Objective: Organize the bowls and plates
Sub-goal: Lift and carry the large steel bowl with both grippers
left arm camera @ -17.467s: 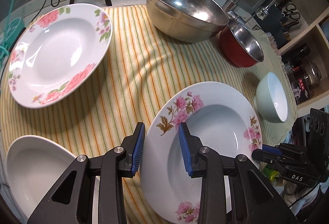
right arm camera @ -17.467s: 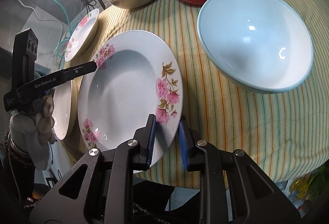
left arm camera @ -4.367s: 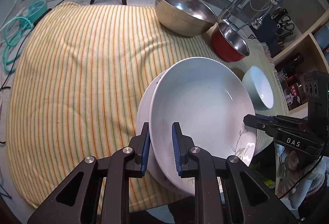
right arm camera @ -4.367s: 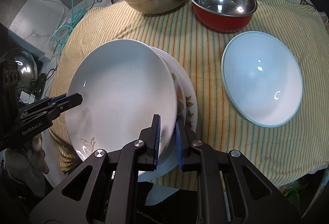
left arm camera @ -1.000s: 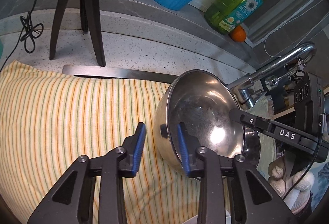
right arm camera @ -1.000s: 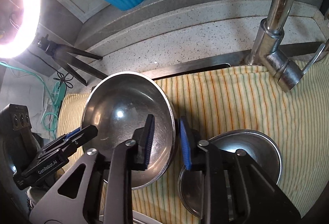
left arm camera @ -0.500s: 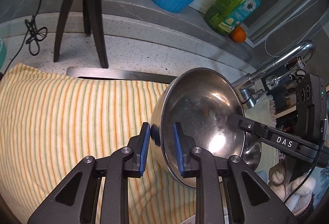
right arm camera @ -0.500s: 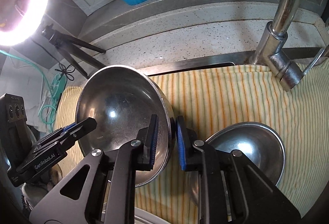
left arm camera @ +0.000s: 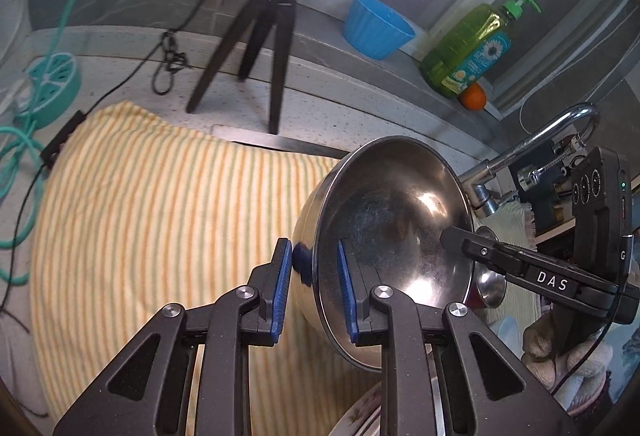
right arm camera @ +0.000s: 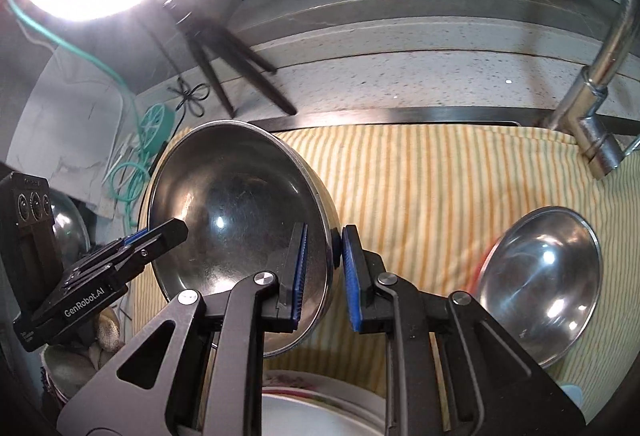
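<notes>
A large steel bowl (left arm camera: pixel 396 220) hangs above the striped cloth (left arm camera: pixel 160 220), held by both grippers on opposite rims. My left gripper (left arm camera: pixel 313 278) is shut on its near rim, one pad inside and one outside. My right gripper (right arm camera: pixel 323 266) is shut on the other rim of the same bowl (right arm camera: pixel 232 207). The right gripper also shows in the left wrist view (left arm camera: pixel 452 238), and the left gripper in the right wrist view (right arm camera: pixel 176 228). A red-sided steel bowl (right arm camera: pixel 540 272) sits on the cloth at right. The stacked plates (right arm camera: pixel 316 412) lie at the bottom edge, just below the lifted bowl.
A chrome faucet (right arm camera: pixel 596 107) rises at the right. A black tripod (left arm camera: pixel 264 47) stands behind the cloth under a bright ring light. A blue cup (left arm camera: pixel 376 31), green soap bottle (left arm camera: pixel 468 47) and orange (left arm camera: pixel 472 97) sit on the back ledge. Teal cable (left arm camera: pixel 16 139) lies at left.
Both grippers have closed on the large steel bowl and lifted it off the cloth, tilting it and drawing it back toward the plate stack.
</notes>
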`<state>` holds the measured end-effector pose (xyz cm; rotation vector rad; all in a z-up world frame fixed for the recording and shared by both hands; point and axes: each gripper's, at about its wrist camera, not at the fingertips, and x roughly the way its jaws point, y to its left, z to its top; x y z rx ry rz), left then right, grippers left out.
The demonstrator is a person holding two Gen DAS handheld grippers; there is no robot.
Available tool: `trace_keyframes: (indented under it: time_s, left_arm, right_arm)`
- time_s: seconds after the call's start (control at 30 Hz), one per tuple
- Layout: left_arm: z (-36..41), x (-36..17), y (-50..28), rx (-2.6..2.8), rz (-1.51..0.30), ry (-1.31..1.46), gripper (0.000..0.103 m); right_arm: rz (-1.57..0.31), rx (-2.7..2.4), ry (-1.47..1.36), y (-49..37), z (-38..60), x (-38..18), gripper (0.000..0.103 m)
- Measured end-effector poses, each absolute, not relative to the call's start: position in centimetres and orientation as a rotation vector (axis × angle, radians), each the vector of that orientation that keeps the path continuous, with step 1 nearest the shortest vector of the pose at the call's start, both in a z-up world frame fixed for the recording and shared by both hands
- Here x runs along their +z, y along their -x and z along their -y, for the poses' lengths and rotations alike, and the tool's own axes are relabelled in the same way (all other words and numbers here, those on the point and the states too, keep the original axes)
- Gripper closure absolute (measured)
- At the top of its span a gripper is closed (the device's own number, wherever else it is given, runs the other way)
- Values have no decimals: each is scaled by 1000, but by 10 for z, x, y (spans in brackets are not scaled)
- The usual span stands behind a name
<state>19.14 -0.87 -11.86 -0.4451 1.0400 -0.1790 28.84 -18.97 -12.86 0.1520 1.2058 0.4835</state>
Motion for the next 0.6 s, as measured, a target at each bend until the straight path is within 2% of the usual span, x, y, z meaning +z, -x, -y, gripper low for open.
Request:
trace_keyframes:
  time_s: [0.6]
  left_arm:
    - [-41,-113,-108,-54,-1000,533,83]
  right_arm:
    - [-1240,647,-47,-230,125,-125,85]
